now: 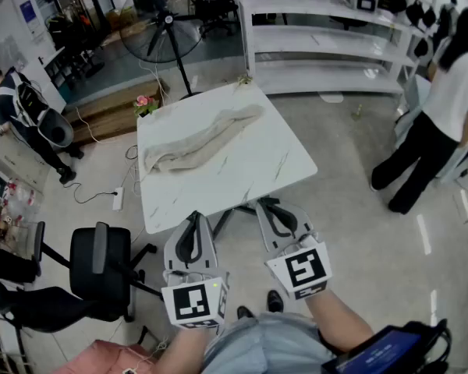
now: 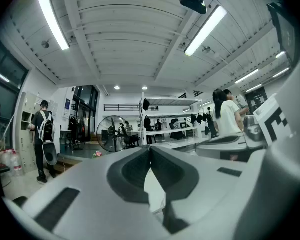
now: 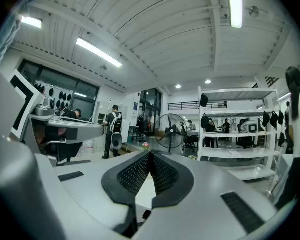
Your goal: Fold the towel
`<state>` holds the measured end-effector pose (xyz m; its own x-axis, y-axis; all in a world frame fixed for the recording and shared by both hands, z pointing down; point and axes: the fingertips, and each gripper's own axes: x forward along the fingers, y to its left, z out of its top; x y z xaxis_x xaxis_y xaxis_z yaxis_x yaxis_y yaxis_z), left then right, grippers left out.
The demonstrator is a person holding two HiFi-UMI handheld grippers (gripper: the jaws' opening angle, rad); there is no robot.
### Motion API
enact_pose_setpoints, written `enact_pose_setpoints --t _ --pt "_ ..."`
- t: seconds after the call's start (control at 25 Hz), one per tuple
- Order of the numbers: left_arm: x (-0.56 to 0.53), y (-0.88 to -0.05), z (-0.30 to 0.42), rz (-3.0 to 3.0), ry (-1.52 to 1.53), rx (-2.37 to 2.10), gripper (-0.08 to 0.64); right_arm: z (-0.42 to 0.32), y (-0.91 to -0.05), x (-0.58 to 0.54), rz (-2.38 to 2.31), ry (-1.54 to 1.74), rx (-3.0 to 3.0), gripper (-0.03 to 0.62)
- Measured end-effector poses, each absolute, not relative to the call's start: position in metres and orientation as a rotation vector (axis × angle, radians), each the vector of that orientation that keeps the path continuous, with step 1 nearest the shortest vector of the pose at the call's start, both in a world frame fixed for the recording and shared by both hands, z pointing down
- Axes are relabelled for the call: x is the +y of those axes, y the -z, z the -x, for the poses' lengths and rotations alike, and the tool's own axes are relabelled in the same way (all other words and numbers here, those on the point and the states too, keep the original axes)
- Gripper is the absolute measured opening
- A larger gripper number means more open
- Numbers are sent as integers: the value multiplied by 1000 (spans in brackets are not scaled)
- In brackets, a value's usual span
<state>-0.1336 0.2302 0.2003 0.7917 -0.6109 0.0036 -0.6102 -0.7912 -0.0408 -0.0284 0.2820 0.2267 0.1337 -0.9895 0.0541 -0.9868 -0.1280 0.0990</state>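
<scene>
Head view: crumpled beige cloth towel (image 1: 203, 140) lies unfolded on far half of white marble-patterned table (image 1: 249, 174), untouched, apparently awaiting first grasp. Left gripper (image 1: 193, 218) and right gripper (image 1: 266, 204) sit level at near table edge, well short of towel.
Left gripper view: jaws pressed together, nothing between.
Right gripper view: likewise closed, empty.

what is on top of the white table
A rumpled beige towel lies on the white table, stretched diagonally across its far half. The tabletop beneath it is covered, so anything under it cannot be seen.
</scene>
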Motion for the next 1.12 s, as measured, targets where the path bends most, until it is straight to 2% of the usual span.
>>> enact_pose_setpoints --t 0.28,0.44,1.12 --pt "229 -208 122 2912 56 1016 8 17 -232 281 -2274 32 -2024 12" --pt "228 -212 116 2892 86 1055 8 8 -236 281 -2254 11 -2075 36" --pt "162 -227 104 2794 119 1258 8 -45 -254 220 -2155 -1 -2160 31"
